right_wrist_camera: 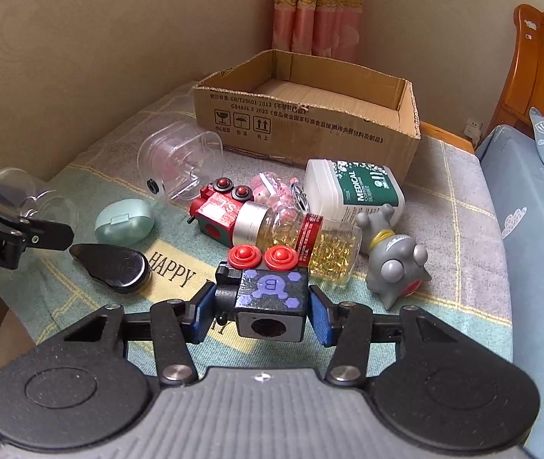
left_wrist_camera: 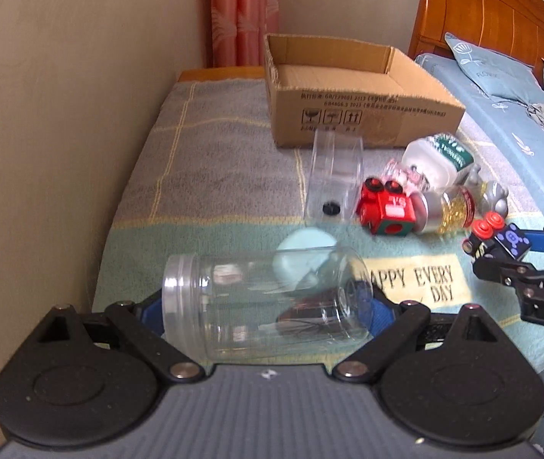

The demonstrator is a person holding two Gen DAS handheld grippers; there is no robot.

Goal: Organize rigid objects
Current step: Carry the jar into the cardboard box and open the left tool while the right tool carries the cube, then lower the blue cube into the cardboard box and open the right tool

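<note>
Toys and jars lie near a cardboard box [right_wrist_camera: 306,122]. Left gripper [left_wrist_camera: 268,306] grasps a clear jar [left_wrist_camera: 264,302]; right gripper [right_wrist_camera: 262,311] clenches a black toy block [right_wrist_camera: 272,298]. Carry both level, release inside the far box.

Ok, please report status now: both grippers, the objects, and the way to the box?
Left gripper shut on clear jar. Right gripper shut on black toy block. Cardboard box empty. Loose items lie before it.

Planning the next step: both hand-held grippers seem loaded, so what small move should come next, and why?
Probably carry both loads toward the open cardboard box. The right hand-held gripper is shut on the black toy block, the left hand-held gripper holds the clear jar, and the box looks empty.
</note>
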